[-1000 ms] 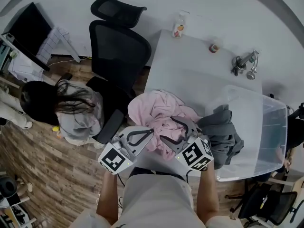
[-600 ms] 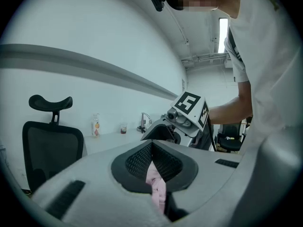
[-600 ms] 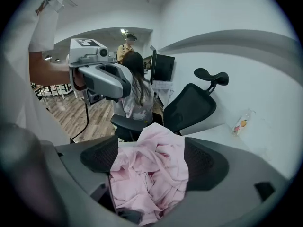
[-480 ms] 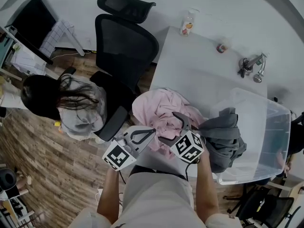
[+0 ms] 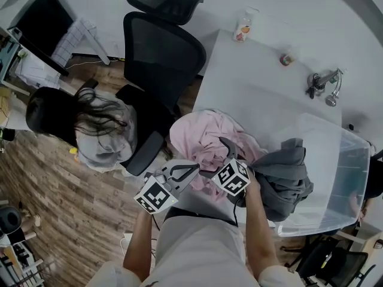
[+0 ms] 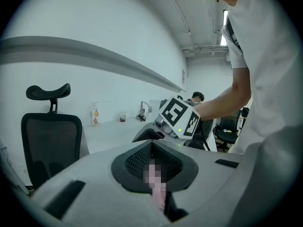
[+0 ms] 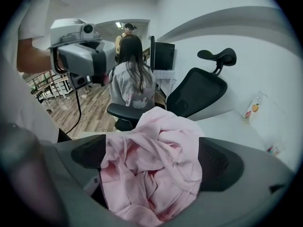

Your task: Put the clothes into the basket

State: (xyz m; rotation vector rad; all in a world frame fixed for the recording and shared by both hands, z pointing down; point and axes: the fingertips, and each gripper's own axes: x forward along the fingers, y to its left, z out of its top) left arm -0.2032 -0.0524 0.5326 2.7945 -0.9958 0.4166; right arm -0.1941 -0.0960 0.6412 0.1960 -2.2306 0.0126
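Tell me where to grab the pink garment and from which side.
Probably best to grip the raised bunch of folds on the near side of the pink garment, coming from above: the crumpled heap offers thick folds there. The right tongs, jaws just opened, straddle them.

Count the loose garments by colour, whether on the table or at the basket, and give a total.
Pink garment: 1
Grey garment: 1
Total: 2
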